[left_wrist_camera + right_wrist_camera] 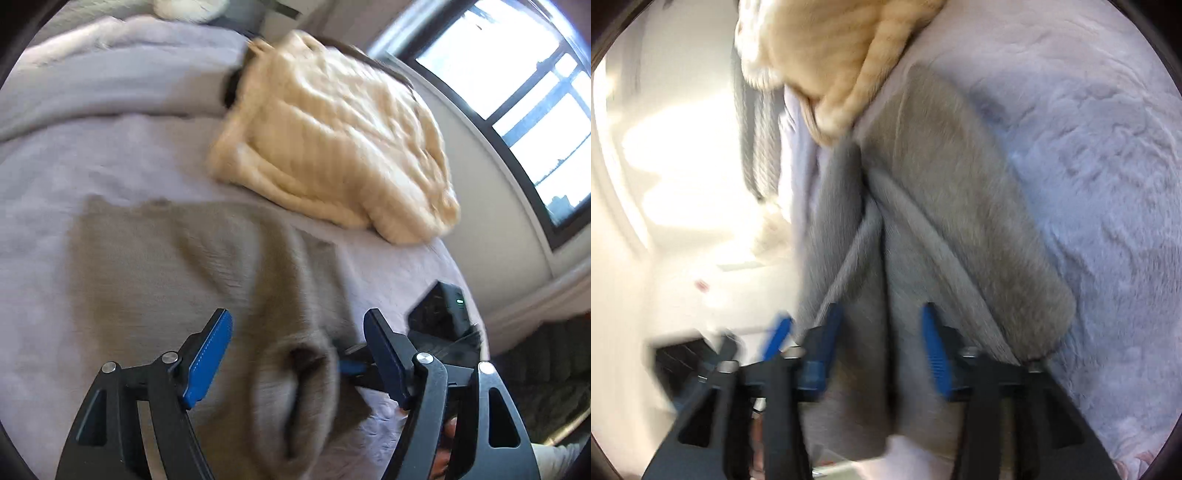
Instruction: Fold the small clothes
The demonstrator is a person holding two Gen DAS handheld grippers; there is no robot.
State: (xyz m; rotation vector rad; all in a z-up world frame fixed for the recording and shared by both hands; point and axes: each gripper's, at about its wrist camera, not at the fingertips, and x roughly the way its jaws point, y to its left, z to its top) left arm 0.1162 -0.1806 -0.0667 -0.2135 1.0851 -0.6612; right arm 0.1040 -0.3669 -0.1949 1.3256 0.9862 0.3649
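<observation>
A small taupe knit garment [177, 266] lies on the pale lilac bedspread [110, 147]. Its near part is bunched into a raised fold [295, 387] between the fingers of my left gripper [299, 350], which is open above it. In the right wrist view the same garment [945, 192] lies partly folded, with a ribbed edge [849, 254] running toward my right gripper [882, 332]. The right gripper is open with cloth between its blue pads, not pinched. The right gripper body also shows in the left wrist view [443, 317]. Both views are motion-blurred.
A folded cream ribbed sweater [332, 136] lies beyond the garment near the bed's far edge; it also shows in the right wrist view [831, 55]. A window [517, 92] and white wall lie to the right. The bed edge drops to a bright floor [683, 184].
</observation>
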